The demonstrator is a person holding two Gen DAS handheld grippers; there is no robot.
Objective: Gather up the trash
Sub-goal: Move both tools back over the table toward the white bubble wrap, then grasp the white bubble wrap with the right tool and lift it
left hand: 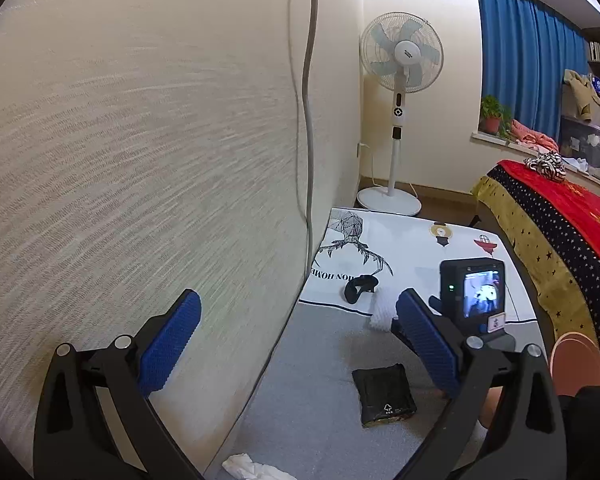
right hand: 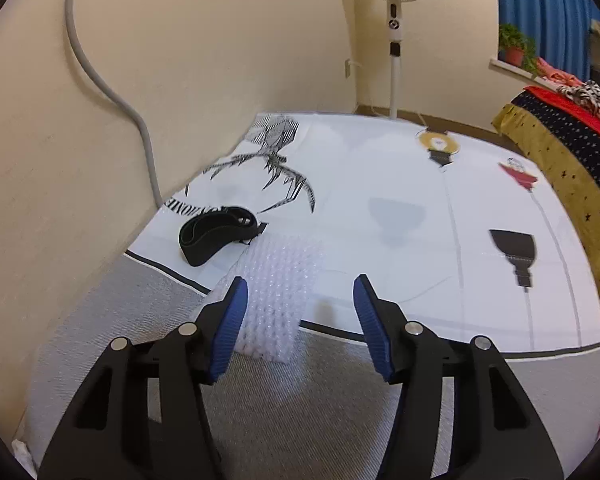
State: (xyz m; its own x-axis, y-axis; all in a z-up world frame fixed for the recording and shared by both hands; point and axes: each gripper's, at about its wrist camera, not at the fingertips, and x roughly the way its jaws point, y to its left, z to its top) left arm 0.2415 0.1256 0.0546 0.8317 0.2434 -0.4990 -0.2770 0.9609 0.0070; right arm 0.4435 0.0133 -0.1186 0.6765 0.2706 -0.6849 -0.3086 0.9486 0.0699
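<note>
A cream wall (left hand: 140, 140) fills the left wrist view, with a grey cable (left hand: 309, 100) running down it to a grey floor mat (left hand: 312, 360). Beyond the mat lies a white printed sheet (left hand: 400, 248), then a standing fan (left hand: 400, 80), a blue curtain (left hand: 528, 60) and a bed with a star-patterned cover (left hand: 556, 248). The left gripper (left hand: 300, 344) stands wide open with nothing between its blue pads. On the mat lie a flat black packet (left hand: 384, 400) and, cut off at the bottom edge, a crumpled white tissue (left hand: 252, 470). The right gripper (left hand: 392, 320), seen from behind with its camera screen, covers most of a piece of bubble wrap (left hand: 382, 312), so only a white corner shows. A black band (left hand: 360, 288) lies on the sheet just beyond. A rounded pinkish shape at the right edge is too cut off to name.

The right wrist view shows the bubble wrap (right hand: 276, 300) plainly, lying across the border of the white printed sheet (right hand: 380, 200) and the grey floor mat (right hand: 300, 400). The right gripper (right hand: 300, 312) is about half open; its left pad is at the wrap's edge, the right pad well clear, and whether anything presses I cannot tell. The black band (right hand: 216, 232) sits just beside the wrap's far corner. The standing fan (right hand: 394, 20) is cut off at the top here, and the packet is out of sight.
</note>
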